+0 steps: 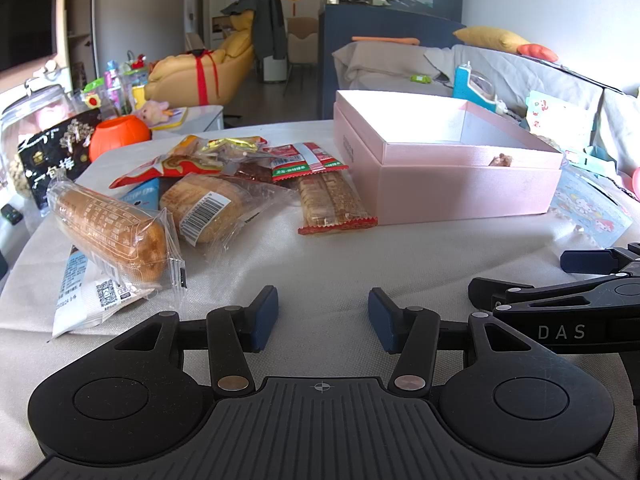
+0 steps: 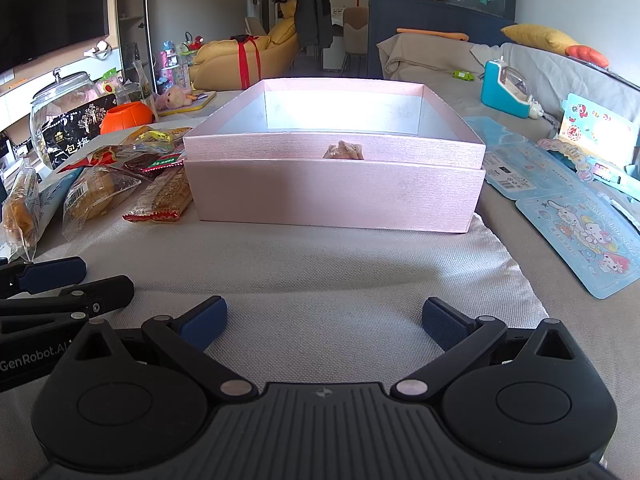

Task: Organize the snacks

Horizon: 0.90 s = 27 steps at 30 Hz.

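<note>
A pile of wrapped snacks lies left of an open pink box (image 1: 460, 184) (image 2: 332, 196) on a pale cloth. It holds a long bread roll (image 1: 112, 236), a round bun with a barcode label (image 1: 204, 210), a cracker bar in a red-edged wrapper (image 1: 332, 204) (image 2: 164, 198) and red and yellow packets (image 1: 188, 162). The box's inside looks bare. My left gripper (image 1: 323, 318) hovers open over bare cloth in front of the pile, nothing between its blue pads. My right gripper (image 2: 325, 322) stands open, wider, in front of the box, also holding nothing.
A glass jar (image 2: 60, 108), a black snack bag (image 1: 52, 156) and an orange pumpkin pot (image 1: 118, 134) stand at the far left. Blue cartoon sticker sheets (image 2: 580, 240) lie right of the box. A sofa with cushions runs behind.
</note>
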Each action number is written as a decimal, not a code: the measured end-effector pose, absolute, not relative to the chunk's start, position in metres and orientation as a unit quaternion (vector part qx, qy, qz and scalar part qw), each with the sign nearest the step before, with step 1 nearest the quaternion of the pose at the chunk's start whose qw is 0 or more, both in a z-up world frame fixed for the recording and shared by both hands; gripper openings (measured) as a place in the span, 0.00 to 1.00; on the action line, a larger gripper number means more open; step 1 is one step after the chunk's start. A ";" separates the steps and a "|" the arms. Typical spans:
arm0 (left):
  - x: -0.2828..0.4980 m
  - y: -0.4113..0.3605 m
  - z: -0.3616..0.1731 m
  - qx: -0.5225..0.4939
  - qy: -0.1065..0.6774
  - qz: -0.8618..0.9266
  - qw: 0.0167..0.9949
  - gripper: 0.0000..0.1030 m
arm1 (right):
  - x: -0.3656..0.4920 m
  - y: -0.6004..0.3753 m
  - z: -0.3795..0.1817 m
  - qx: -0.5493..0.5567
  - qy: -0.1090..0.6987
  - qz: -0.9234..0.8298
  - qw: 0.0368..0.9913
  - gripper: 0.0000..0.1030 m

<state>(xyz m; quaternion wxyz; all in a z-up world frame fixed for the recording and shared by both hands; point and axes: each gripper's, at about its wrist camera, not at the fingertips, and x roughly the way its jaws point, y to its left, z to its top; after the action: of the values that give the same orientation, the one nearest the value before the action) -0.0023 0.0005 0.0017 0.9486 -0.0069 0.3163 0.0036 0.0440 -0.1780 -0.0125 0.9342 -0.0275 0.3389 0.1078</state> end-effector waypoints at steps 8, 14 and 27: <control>-0.002 0.001 0.002 -0.007 0.316 0.004 0.949 0.54 | 0.044 -0.178 -0.012 -0.027 0.339 0.108 0.934 1.00; -0.003 0.001 0.002 -0.007 0.316 0.004 0.949 0.54 | 0.044 -0.178 -0.012 -0.028 0.339 0.108 0.934 1.00; 0.000 0.000 -0.001 -0.004 0.316 0.005 0.949 0.55 | 0.045 -0.177 -0.013 -0.028 0.339 0.108 0.934 1.00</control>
<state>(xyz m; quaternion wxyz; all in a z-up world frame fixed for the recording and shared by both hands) 0.0000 0.0002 -0.0013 0.9486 -0.0043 0.3163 0.0047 0.0449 -0.1769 -0.0127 0.9342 -0.0279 0.3389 0.1083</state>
